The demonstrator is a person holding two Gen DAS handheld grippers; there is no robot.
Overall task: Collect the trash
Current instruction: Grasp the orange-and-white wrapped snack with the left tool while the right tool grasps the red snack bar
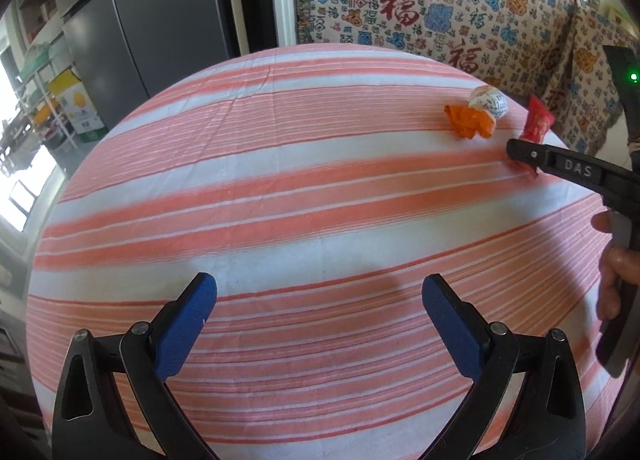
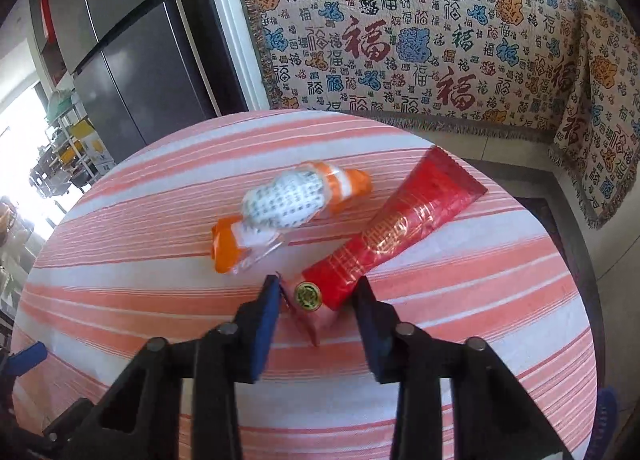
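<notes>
Red wrapper point(image 2: 394, 232): lies flat on the striped tablecloth point(image 2: 120, 300), its near end between the right gripper point(image 2: 316, 292) fingers, partly open, not yet gripping.
Orange-and-white wrapper point(image 2: 288, 206): just beside it.
Handling: probably light, thin, crinkly (may slip); pinch the near end.
Left gripper point(image 1: 320, 294): wide open, empty.

The left wrist camera looks forward from low over the striped tablecloth point(image 1: 280, 188), taking in most of the round table, with the red wrapper point(image 1: 536, 126) far off at right. The right wrist camera sits much nearer, the same red wrapper point(image 2: 394, 232) just ahead of its lens. Both views face the patterned sofa throw point(image 2: 420, 40) and share the table's far right part.
</notes>
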